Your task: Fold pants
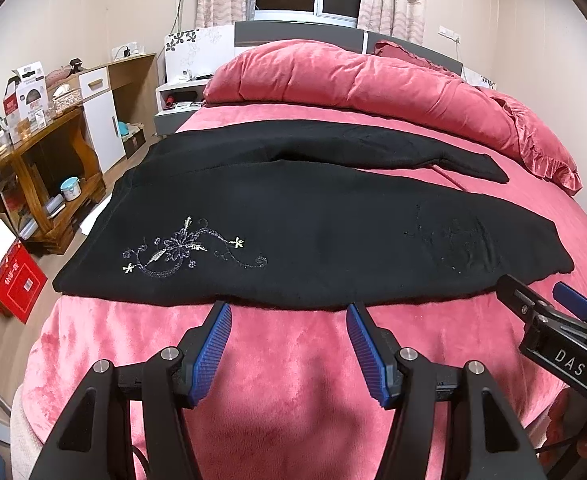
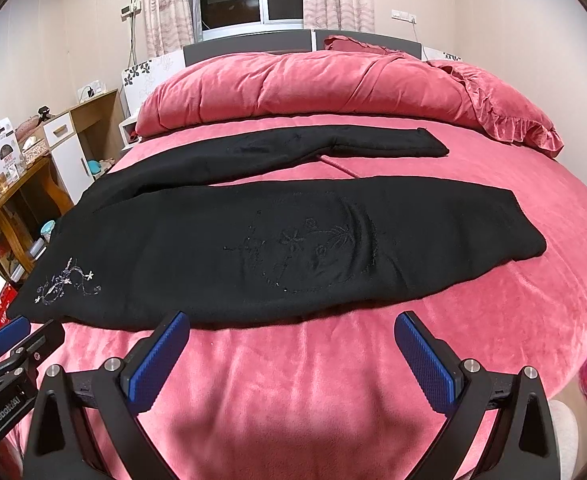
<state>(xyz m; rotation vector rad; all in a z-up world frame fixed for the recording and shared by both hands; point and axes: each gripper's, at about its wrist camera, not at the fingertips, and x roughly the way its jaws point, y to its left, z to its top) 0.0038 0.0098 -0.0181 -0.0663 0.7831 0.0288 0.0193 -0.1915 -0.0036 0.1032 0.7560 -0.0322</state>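
Black pants (image 1: 293, 224) with pale floral embroidery (image 1: 185, 250) lie spread flat on the pink bed, waist at the left, both legs running right; the far leg (image 1: 413, 152) lies apart from the near leg. They also show in the right wrist view (image 2: 277, 248). My left gripper (image 1: 289, 312) is open and empty, just short of the pants' near edge. My right gripper (image 2: 293, 322) is open and empty, also just short of the near edge, further right. The right gripper shows in the left wrist view (image 1: 533, 300), the left gripper in the right wrist view (image 2: 17, 340).
A folded pink duvet (image 1: 333, 76) and a frilled pillow (image 1: 533, 136) lie at the bed's head. A wooden side table (image 1: 37, 176), a white cabinet (image 1: 101, 120) and a red box (image 1: 13, 284) stand on the floor at the left.
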